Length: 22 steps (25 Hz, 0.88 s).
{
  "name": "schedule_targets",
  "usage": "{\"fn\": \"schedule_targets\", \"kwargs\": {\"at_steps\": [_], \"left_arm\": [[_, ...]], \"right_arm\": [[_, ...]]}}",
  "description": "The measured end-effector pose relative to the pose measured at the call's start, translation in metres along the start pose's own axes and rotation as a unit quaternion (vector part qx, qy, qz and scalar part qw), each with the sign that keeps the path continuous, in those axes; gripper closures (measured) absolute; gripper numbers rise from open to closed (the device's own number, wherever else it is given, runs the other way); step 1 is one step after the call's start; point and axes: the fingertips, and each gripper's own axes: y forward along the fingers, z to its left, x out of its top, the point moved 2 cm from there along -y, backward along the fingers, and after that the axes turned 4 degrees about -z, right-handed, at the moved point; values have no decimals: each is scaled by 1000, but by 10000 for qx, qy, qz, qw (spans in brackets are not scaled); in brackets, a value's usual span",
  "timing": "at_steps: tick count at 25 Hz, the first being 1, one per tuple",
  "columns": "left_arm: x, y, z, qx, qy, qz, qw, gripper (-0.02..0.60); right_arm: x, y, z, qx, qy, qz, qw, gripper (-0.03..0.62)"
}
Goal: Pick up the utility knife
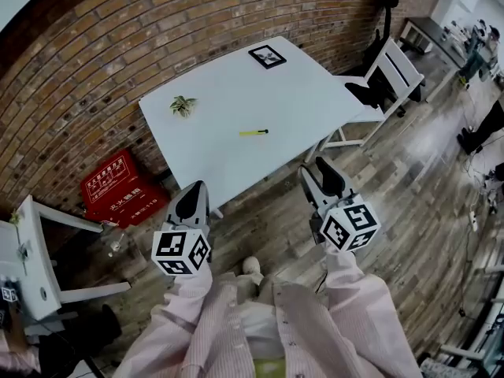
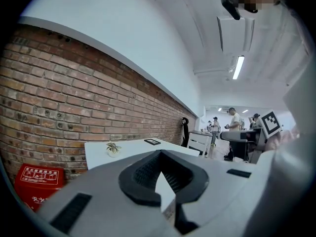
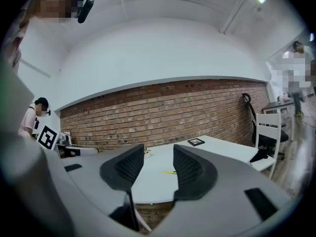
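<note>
A yellow utility knife (image 1: 253,132) lies on the white table (image 1: 236,85), near its front edge. Both grippers are held off the table, above the wooden floor in front of it. My left gripper (image 1: 196,187) is shut, its tips touching with nothing between them (image 2: 159,153); the knife does not show in the left gripper view. My right gripper (image 1: 313,168) is open and empty. In the right gripper view the knife (image 3: 170,172) shows small and far off through the gap of the right gripper (image 3: 158,152).
A small potted plant (image 1: 183,105) and a black-framed picture (image 1: 267,56) stand on the table. A red box (image 1: 118,187) sits on the floor at the left. A white chair (image 1: 387,75) stands right of the table. People stand further back (image 2: 233,125).
</note>
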Motion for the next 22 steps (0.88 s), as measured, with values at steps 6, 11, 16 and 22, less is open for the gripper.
{"fn": "schedule_targets", "kwargs": {"at_steps": [6, 11, 16, 22], "left_arm": [[-5, 16, 7, -97, -35, 102, 9999, 589], [-12, 27, 11, -124, -85, 216, 9997, 589], [-18, 39, 17, -91, -170, 302, 9994, 589], [-23, 63, 27, 12, -255, 407, 9988, 589]], "right_arm": [[-7, 18, -5, 1, 32, 118, 9999, 424], [-18, 32, -8, 27, 96, 271, 9996, 424], [-25, 47, -14, 75, 138, 396, 9991, 424], [-29, 78, -30, 181, 121, 482, 9986, 424]]}}
